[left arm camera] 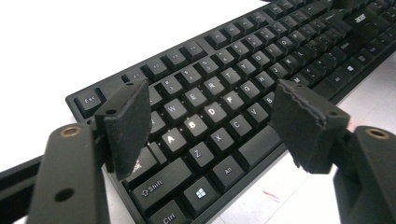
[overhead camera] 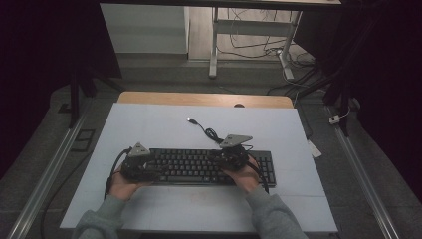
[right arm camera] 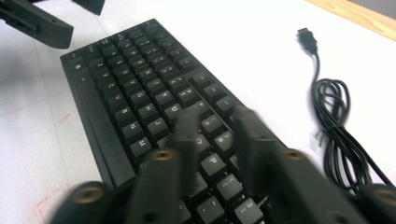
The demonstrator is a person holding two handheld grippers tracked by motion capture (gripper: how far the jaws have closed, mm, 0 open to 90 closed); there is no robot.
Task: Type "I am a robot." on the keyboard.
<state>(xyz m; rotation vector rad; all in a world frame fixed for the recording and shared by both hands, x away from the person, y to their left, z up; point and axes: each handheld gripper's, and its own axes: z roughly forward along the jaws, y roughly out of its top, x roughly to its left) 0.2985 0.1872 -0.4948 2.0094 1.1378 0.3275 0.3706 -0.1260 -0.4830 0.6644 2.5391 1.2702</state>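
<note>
A black keyboard (overhead camera: 209, 167) lies flat on the white tabletop (overhead camera: 164, 127), near the person's edge and about midway across it. Its long axis runs left to right across the high view, parallel to the near edge, with the space-bar row toward the person and the function row away. In the left gripper view the keyboard (left arm camera: 224, 100) stretches diagonally from lower left, where the Ctrl, Shift and Esc keys sit, toward the upper right. In the right gripper view the keyboard (right arm camera: 154, 116) runs away toward the upper left. Its black cable (overhead camera: 211, 133) leaves the far edge near the right end, bunches in a loose coil and ends in a USB plug (overhead camera: 190, 120) lying on the tabletop farther back; the right gripper view shows the coil (right arm camera: 336, 135) just beside the keyboard and the plug (right arm camera: 307, 38) beyond it. The left gripper (overhead camera: 137, 164) hovers over the keyboard's left end, its fingers (left arm camera: 128, 123) spread wide over the letter keys with nothing between them. The right gripper (overhead camera: 234, 154) is over the right half; its fingers (right arm camera: 250, 135), blurred, stand close together with a narrow gap above the keys, gripping nothing. Wooden trim (overhead camera: 199, 98) borders the tabletop's far edge.
</note>
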